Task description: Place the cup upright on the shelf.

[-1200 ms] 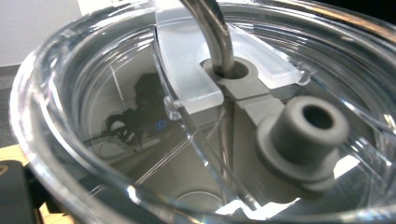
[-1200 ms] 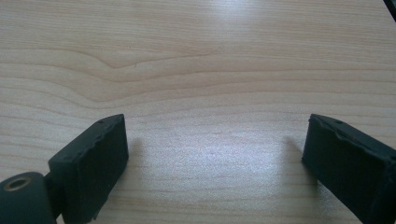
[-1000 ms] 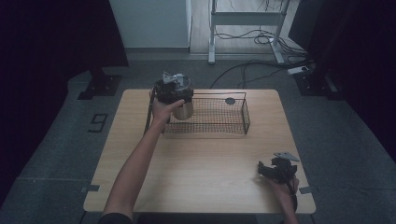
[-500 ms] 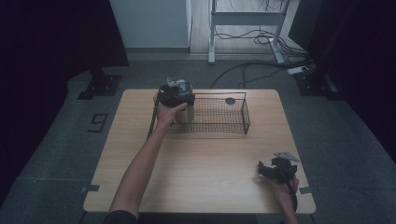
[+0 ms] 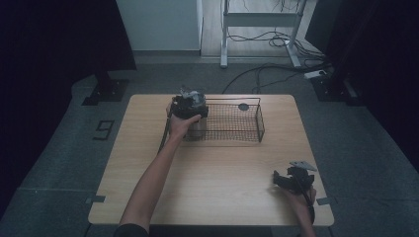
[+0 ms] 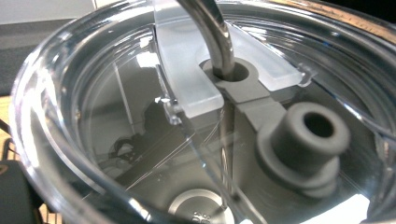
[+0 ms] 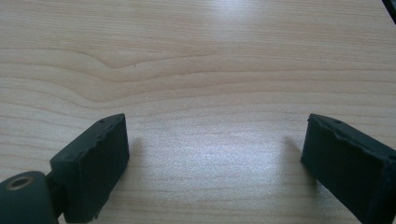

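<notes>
Left gripper view looks down into a clear lid [image 6: 140,116] with a metal straw [image 6: 210,32] through its hole; whether this gripper's jaws are spread or closed cannot be told. From above, the left gripper [image 5: 188,104] sits over what seems a steel tumbler [image 5: 196,129] at the near end of the wire basket [image 5: 247,126]. Well apart, the right gripper [image 7: 215,154] rests with jaws spread on the wooden table [image 7: 196,60]

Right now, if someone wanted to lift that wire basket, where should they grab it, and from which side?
Probably the wire basket is best taken by the top rim of its right short end, coming straight down with one of the fingers on either side. The rim is a thin wire that fingers can close on, and that end is free, while the left gripper crowds the left end.
</notes>
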Tool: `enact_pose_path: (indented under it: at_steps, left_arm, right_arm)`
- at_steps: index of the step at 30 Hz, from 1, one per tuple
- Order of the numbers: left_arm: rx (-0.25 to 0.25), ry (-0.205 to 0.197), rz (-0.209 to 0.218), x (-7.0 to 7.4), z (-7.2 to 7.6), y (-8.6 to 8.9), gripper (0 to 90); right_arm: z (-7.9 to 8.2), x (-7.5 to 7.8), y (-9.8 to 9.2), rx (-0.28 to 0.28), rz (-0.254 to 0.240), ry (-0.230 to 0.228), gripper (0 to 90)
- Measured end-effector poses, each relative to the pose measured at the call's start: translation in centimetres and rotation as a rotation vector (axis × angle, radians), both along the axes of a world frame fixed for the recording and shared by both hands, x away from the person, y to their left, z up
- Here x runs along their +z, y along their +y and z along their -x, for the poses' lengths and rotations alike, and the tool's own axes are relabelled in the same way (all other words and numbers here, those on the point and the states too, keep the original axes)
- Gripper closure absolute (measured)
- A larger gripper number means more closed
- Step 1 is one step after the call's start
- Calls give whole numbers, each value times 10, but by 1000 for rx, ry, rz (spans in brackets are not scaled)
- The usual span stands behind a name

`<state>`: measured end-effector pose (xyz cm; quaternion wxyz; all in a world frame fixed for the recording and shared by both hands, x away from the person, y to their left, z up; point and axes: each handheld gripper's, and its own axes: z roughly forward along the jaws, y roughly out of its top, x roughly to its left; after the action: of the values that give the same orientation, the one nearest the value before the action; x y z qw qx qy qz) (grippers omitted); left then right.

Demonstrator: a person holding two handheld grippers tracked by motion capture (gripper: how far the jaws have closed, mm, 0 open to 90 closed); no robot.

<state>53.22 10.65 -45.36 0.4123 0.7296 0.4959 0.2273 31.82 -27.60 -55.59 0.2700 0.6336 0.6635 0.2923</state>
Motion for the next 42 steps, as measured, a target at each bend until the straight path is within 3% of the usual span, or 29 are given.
enact_pose_path:
  at_steps: [7, 23, 27, 33, 36, 42]
  left_arm:
    - [-9, 10, -3, -8, 2, -2, 37]
    - [-7, -24, -15, -11, 14, -4, 8]
    - [-10, -45, 21, -3, 17, -1, 0]
    - [-13, -72, 26, 10, 27, 4, 0]
    - [-14, -98, -4, 18, 34, 6, 0]
    - [-21, -114, 19, 36, 47, 13, 0]
  right_arm:
    - [0, 0, 0, 0, 0, 0, 72]
    - [0, 0, 0, 0, 1, 0, 74]
    - [1, 0, 0, -1, 1, 0, 75]
    - [1, 0, 0, -1, 1, 0, 75]
    - [1, 0, 0, -1, 1, 0, 75]
    - [1, 0, 0, -1, 1, 0, 75]
